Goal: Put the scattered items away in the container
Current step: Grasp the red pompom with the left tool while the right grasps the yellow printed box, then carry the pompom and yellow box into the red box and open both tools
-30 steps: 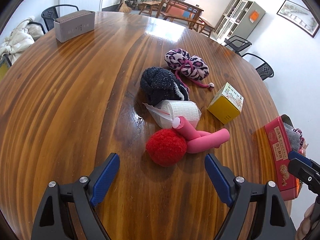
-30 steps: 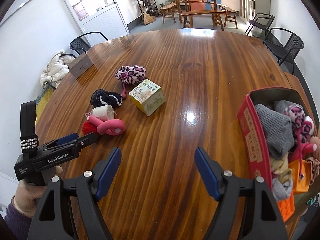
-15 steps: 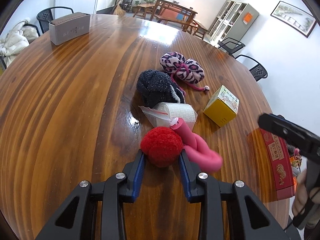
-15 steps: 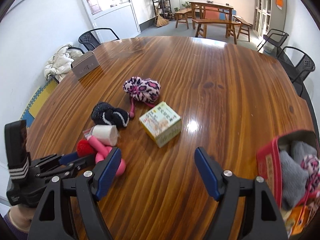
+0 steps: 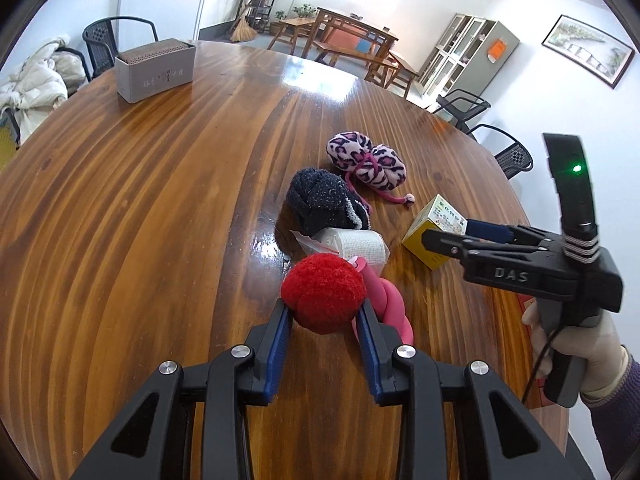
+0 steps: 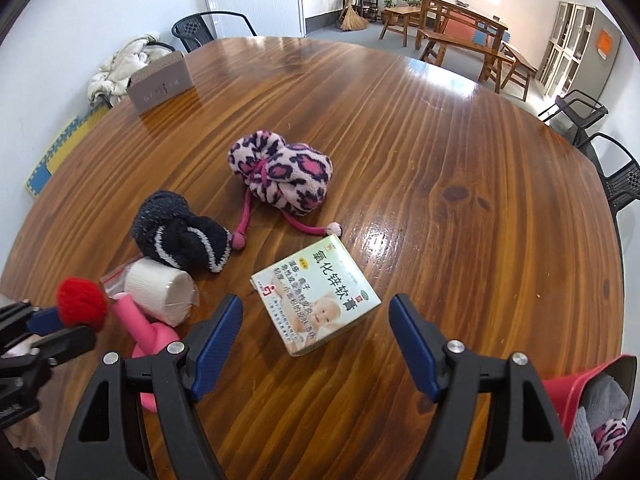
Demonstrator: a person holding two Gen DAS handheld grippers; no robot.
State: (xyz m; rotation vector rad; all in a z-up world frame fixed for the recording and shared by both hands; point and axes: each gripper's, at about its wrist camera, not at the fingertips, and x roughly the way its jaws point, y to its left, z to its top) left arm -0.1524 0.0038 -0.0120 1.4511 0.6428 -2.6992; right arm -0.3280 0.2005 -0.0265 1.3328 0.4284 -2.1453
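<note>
My left gripper is shut on a red pompom ball, lifted just above the table; it also shows in the right wrist view. A pink twisted foam piece lies right behind it. A white gauze roll in a bag, a dark fuzzy sock ball and a pink leopard pouch lie beyond. My right gripper is open, hovering over a yellow-green medicine box, its fingers either side. The red container with soft items sits at the right wrist view's lower right.
A grey box stands far left on the round wooden table. Black chairs ring the table edge. The right gripper's body and gloved hand show at the right of the left wrist view.
My left gripper closed on the red ball and raised it slightly. My right gripper swung left from the container to above the medicine box.
</note>
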